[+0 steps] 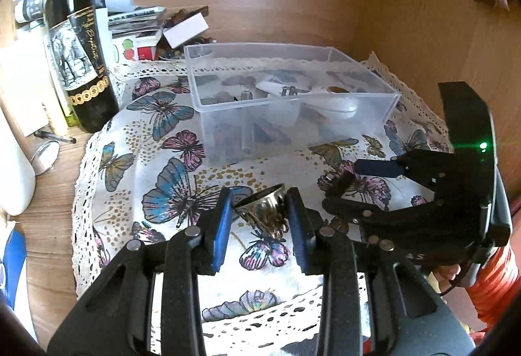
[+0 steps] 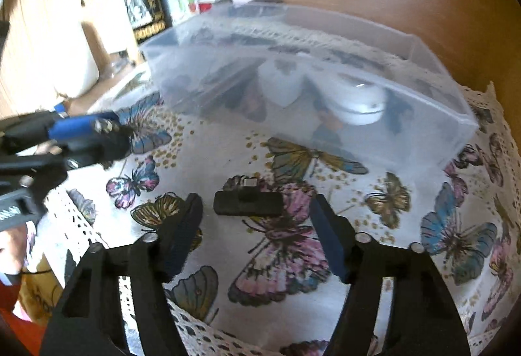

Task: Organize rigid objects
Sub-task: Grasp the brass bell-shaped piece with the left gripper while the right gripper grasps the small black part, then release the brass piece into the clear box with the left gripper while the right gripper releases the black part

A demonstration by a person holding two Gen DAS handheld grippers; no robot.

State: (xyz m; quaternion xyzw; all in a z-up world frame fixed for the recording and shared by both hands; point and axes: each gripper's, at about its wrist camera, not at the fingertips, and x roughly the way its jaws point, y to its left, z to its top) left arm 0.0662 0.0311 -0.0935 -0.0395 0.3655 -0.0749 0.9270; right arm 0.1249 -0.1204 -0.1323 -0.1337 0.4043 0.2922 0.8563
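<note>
My left gripper is shut on a small brass thimble-like cup, held between its blue pads above the butterfly cloth. The cup also shows in the right wrist view, at the tip of the left gripper. My right gripper is open, its fingers on either side of a small black USB stick that lies on the cloth. In the left wrist view the right gripper is at the right. A clear plastic box behind holds several small objects.
A dark wine bottle stands at the left with papers and small boxes behind it. A white jug and a round lid are further left. A wooden wall rises behind the clear box.
</note>
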